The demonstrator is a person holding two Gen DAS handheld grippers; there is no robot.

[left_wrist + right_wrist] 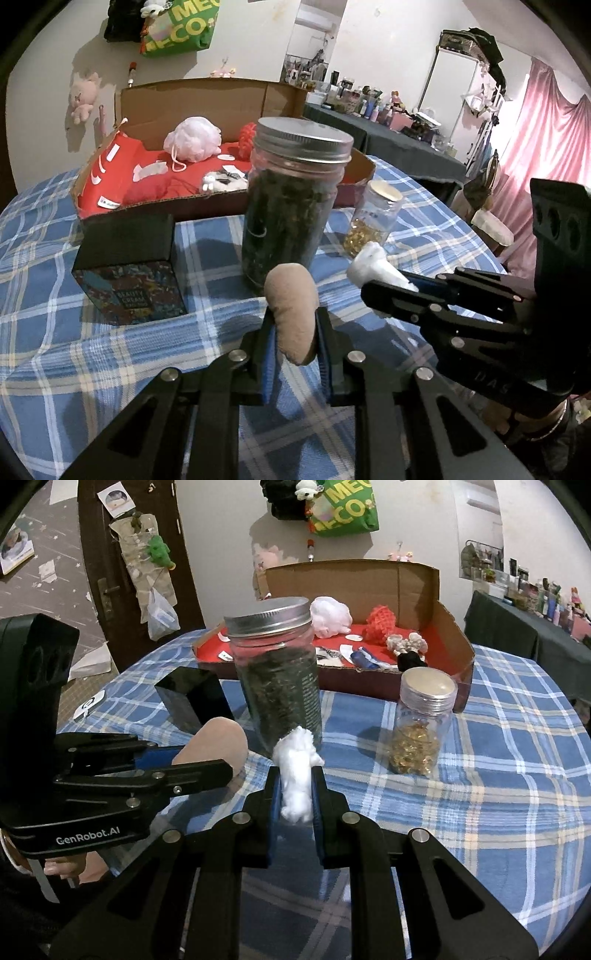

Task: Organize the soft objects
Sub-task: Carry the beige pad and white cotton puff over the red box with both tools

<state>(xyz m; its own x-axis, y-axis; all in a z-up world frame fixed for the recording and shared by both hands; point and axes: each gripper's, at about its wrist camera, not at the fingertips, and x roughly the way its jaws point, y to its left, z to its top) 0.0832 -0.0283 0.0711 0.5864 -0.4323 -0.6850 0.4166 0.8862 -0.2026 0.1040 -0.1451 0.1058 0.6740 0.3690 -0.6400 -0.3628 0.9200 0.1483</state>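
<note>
My left gripper (293,325) is shut on a beige soft puff (291,295), which sticks up between its blue pads just above the blue checked cloth. To its right, my right gripper (297,790) is shut on a white cotton wad (297,768). The left wrist view shows the right gripper (376,288) with the wad (369,264); in the right wrist view the left gripper (221,768) carries the puff (218,742). Behind the jars stands an open cardboard box (192,96) lined in red. It holds a pink bath pouf (194,138), a red mesh ball (380,622) and other small soft pieces.
A tall glass jar with dark contents (291,199) stands directly ahead of both grippers. A smaller jar of golden bits (423,723) is to its right. A black cream box (129,269) sits to its left. The round table's edge (576,760) curves off at the right.
</note>
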